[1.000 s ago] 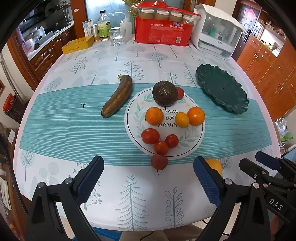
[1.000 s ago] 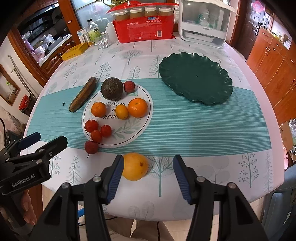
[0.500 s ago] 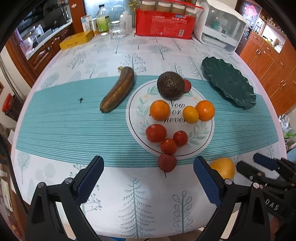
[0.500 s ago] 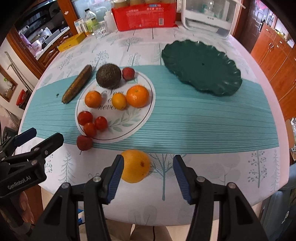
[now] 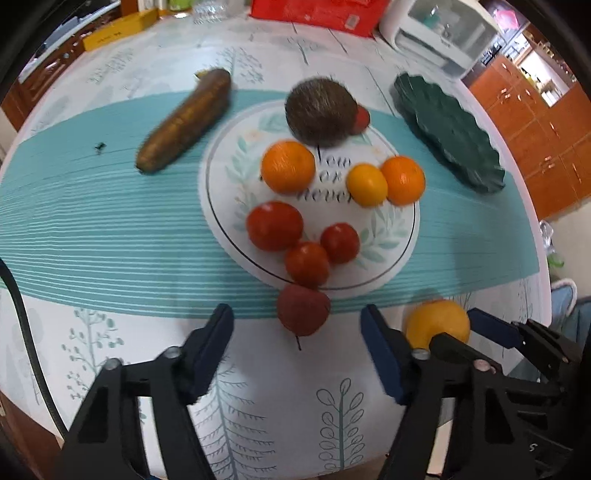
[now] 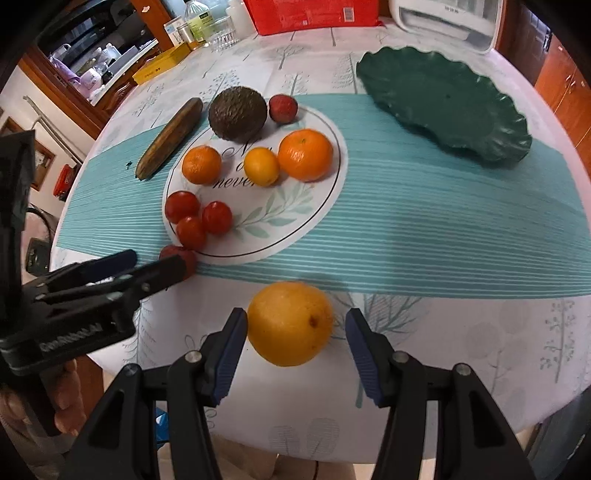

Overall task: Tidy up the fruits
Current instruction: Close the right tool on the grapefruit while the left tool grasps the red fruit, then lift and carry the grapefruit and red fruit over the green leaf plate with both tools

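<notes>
The left gripper (image 5: 297, 345) points down at a dark red fruit (image 5: 303, 309) on the tablecloth (image 5: 110, 229), just off the near edge of the white plate (image 5: 400, 243). Its jaws are closing with the red fruit between them, and the pads are not touching it yet.

The right gripper (image 6: 295, 350) is partly open around a big yellow-orange fruit (image 6: 290, 323). One pad looks very close to it, but I cannot tell if it touches.

On the white plate sit three tomatoes (image 6: 216, 217), two oranges (image 6: 305, 154), a small yellow fruit (image 6: 261, 166) and a dark round avocado (image 6: 237, 112). A brown banana (image 6: 168, 138) lies beside the plate. The green plate (image 6: 447, 99) sits well apart and has nothing on it.

The left view is blurry. Far off, a red box (image 6: 310, 14) and a white machine (image 6: 447, 18) are cut off at the top.
</notes>
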Demonstrator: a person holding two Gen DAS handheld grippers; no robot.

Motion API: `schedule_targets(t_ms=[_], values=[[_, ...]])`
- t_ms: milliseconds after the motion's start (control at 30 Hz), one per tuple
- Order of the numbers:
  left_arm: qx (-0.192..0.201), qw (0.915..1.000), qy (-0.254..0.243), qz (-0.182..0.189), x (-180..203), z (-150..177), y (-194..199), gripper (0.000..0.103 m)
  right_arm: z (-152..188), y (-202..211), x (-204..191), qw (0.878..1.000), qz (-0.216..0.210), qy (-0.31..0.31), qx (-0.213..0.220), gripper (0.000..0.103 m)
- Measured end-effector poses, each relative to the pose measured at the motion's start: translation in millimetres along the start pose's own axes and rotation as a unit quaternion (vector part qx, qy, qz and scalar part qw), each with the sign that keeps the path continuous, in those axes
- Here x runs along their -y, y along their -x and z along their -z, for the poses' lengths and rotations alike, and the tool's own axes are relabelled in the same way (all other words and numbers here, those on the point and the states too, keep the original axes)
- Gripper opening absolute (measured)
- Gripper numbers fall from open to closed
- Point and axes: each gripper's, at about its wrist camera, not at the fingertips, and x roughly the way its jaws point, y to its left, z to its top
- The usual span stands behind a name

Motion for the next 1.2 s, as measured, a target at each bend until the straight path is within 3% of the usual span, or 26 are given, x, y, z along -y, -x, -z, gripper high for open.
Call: schedule_targets(t_ms=[100, 200, 467, 900, 1200], values=[[-0.016, 0.9998, 0.003, 0.007, -1, 0, -10, 0.053, 0, -4, 1, 1.000, -0.010, -0.003, -0.006, 0.055], [-0.017, 0.9998, 0.006, 0.007, -1, -1, -13, 0.053, 1, -8, 1, 1.000, -0.015, -0.001, -0.013, 0.055], [-0.024, 0.9995, 0.011, 0.018, -1, -2, -17, 0.031, 0, -15, 1, 1.000, -0.014, 0.002, -0.014, 0.055], [-0.008, 0.9999, -0.006, 0.011, 12, 0, -13, 0.029, 4, -16, 7, 1.000, -0.020, -0.001, -0.012, 0.054], [0.032, 0.9985, -0.038, 0.023, 34, 1, 18, 0.029, 3, 17, 24, 0.996, -0.054, -0.033, 0.055, 0.053]])
